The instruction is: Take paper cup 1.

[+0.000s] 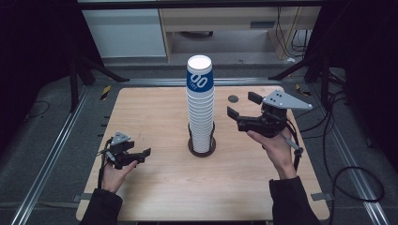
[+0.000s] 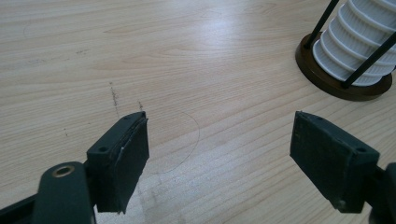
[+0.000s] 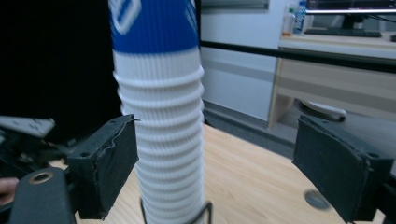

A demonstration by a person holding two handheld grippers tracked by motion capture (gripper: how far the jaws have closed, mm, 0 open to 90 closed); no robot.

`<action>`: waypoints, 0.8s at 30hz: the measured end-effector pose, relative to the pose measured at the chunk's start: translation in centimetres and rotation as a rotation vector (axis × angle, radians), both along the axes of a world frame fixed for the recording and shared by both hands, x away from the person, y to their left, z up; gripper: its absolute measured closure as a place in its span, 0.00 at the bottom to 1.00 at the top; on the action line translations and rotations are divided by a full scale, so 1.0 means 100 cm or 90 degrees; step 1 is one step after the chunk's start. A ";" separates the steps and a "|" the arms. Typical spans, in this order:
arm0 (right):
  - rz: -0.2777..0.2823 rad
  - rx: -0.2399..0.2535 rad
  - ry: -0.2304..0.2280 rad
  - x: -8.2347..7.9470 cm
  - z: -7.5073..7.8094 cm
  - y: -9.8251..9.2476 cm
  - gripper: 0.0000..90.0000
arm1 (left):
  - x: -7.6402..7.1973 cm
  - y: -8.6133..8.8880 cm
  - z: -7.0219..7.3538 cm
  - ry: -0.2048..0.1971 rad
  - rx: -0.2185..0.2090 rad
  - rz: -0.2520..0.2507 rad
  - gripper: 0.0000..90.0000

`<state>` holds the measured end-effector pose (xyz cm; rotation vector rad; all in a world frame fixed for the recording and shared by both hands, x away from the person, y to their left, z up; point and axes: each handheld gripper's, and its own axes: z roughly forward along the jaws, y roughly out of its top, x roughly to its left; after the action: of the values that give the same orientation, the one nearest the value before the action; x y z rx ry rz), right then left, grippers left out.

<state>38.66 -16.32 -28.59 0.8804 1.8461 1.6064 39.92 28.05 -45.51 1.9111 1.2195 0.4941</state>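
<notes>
One tall stack of paper cups (image 1: 201, 108) stands upside down in a dark round holder (image 1: 202, 145) near the middle of the tabletop (image 1: 155, 187), its topmost cup banded in blue and the rest white with ribbed rims. Judging by where the right tool (image 1: 244, 108) hangs, just to the stack's right and raised about level with its middle, the step in hand is to take the top cup off. That tool is released, its jaws spread with nothing between them; in the right gripper view the stack (image 3: 161, 135) fills the space ahead of the left jaw rather than sitting centred in the gap. To do this well, the tool probably needs to be brought level with the blue band, centred so that both pads meet the cup wall at once, and closed only lightly, since paper cups crush easily and a hard pinch may bind the top cup to the one below. A straight upward draw should free one cup; a slanted pull could tip the whole stack against the holder's thin black rods (image 2: 362, 63). The left tool (image 1: 136, 156) lies low over the tabletop, well apart from the stack, also released and empty, and could steady the holder if the stack starts to lift.
</notes>
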 end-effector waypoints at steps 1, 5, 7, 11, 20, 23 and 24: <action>0.006 0.003 -0.002 0.001 0.004 0.004 0.15 | 0.000 0.000 0.000 0.000 0.000 0.000 0.21; 0.017 0.006 -0.015 0.003 0.016 0.015 0.14 | 0.000 0.000 0.000 0.000 0.000 -0.001 0.22; 0.022 0.007 -0.018 0.004 0.021 0.021 0.14 | 0.000 0.000 0.000 0.001 0.000 0.000 0.22; 0.029 0.010 -0.019 0.008 0.027 0.031 0.14 | 0.000 0.000 0.000 0.000 -0.001 -0.001 0.22; 0.038 0.017 -0.023 0.020 0.035 0.050 0.13 | 0.001 -0.001 -0.001 0.002 0.002 -0.001 0.23; 0.043 0.009 -0.028 0.024 0.035 0.058 0.13 | 0.001 -0.001 -0.001 0.002 0.003 0.000 0.23; 0.047 0.009 -0.028 0.026 0.035 0.060 0.13 | 0.000 -0.001 -0.001 0.002 0.003 0.000 0.23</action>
<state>41.24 -10.28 -25.08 0.7850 1.8588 1.6711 39.97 27.95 -45.58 1.9167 1.2213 0.4948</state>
